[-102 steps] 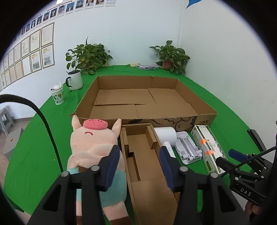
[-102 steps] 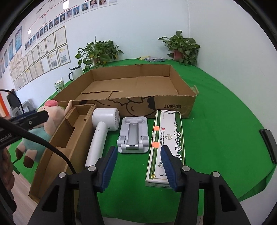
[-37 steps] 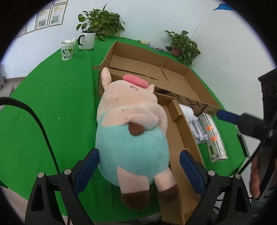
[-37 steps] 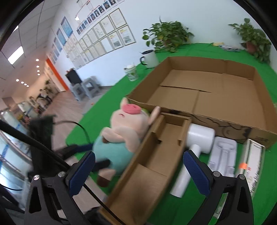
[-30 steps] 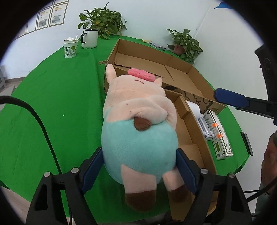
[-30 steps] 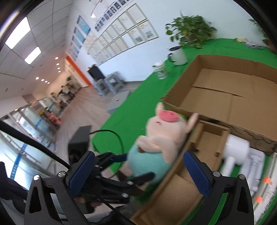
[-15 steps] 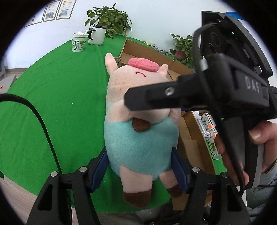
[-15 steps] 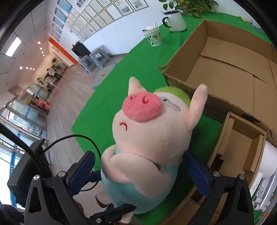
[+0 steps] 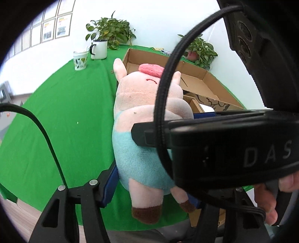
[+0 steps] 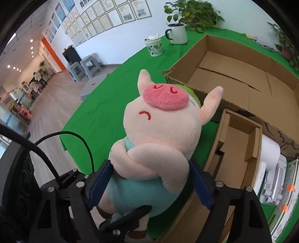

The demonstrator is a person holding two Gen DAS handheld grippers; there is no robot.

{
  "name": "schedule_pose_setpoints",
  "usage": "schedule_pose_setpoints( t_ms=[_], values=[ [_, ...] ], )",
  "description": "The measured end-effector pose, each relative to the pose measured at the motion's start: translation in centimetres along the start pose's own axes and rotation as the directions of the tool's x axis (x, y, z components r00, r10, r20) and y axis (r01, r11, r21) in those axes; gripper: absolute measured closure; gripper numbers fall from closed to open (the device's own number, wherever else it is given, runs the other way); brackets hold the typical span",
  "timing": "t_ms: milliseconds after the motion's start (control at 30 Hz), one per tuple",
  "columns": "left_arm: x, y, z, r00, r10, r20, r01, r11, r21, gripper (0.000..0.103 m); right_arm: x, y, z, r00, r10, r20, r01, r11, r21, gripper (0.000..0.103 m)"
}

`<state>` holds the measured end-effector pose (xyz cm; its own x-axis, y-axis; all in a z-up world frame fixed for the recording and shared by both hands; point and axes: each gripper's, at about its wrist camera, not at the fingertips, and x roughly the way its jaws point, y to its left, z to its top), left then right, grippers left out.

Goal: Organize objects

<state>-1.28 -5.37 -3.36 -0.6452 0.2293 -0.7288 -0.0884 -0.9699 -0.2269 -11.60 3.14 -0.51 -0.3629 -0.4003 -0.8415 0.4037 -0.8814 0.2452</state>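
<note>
1. The green table [image 10: 104, 112] fills most of both views, with the room's floor dropping off past its near edge.
2. Big cardboard box [image 10: 243, 82] sits open-topped at about 1 o'clock in the right wrist view, nothing visible inside but its flaps. In the left wrist view it's at 12 to 1 o'clock, behind the pig's head.
3. Narrow cardboard tray [image 10: 235, 149] with divider slots lies just in front of the big box, at 3 o'clock from the pig, right beside it.
4. The plush pig [image 10: 160, 138] is the main thing: pink head, teal belly, brown feet. It's dead centre in both views, upright-ish, head toward the big box, just left of the tray.
5. Left gripper [image 9: 149, 188] is squeezed onto the pig's teal lower body, a blue pad on each side near the legs.
6. Right gripper [image 10: 149, 185] is clamped on the pig too, blue pads pressing into its sides just under the folded arms. So both have hold of it.
7. White hair dryer [image 10: 269, 149], a white stand [image 10: 274, 185] and a long green-and-white box [image 10: 286, 203] are lined up at 3 to 4 o'clock, past the tray.
8. White mug [image 10: 177, 34] and a patterned cup [image 10: 154, 46] stand at 12 o'clock, near a potted plant [image 10: 192, 13].
</note>
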Motion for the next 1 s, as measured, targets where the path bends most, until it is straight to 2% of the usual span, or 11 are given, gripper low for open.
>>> schedule_pose_setpoints(
  t_ms=[133,233,400,533,600,800,1000],
  values=[
    [-0.6,-1.4,0.0,1.000,0.022,0.018,-0.022,0.999,0.027,0.044,-1.1,-0.7,-0.9,0.999,0.007,0.043,-0.008,1.000,0.007,0.030],
    [-1.5,-2.4,0.1,0.996,0.068,0.058,-0.072,0.994,0.077,0.044,-2.1,-0.8,-1.5,0.996,0.014,0.084,-0.015,1.000,0.006,0.032],
    [-2.8,-4.3,2.3,0.986,0.099,0.134,-0.116,0.985,0.126,0.044,-5.5,-1.3,-1.2,0.979,0.043,0.198,-0.045,0.999,0.004,0.033],
    [-3.7,-6.0,4.8,0.975,0.088,0.204,-0.125,0.977,0.175,0.044,-9.1,-1.8,-0.4,0.961,0.039,0.273,-0.038,0.999,-0.008,0.033],
    [-4.0,-7.2,6.6,0.967,0.071,0.245,-0.123,0.971,0.204,0.044,-11.4,-2.2,0.1,0.948,0.021,0.318,-0.017,1.000,-0.014,0.033],
    [-5.1,-10.8,12.2,0.941,0.013,0.337,-0.116,0.951,0.287,0.044,-18.8,-3.7,2.1,0.885,-0.057,0.461,0.063,0.998,0.002,0.033],
    [-5.5,-12.3,17.7,0.923,-0.036,0.383,-0.093,0.945,0.313,0.044,-25.2,-5.0,4.4,0.840,-0.102,0.533,0.109,0.994,0.017,0.033]
  ],
)
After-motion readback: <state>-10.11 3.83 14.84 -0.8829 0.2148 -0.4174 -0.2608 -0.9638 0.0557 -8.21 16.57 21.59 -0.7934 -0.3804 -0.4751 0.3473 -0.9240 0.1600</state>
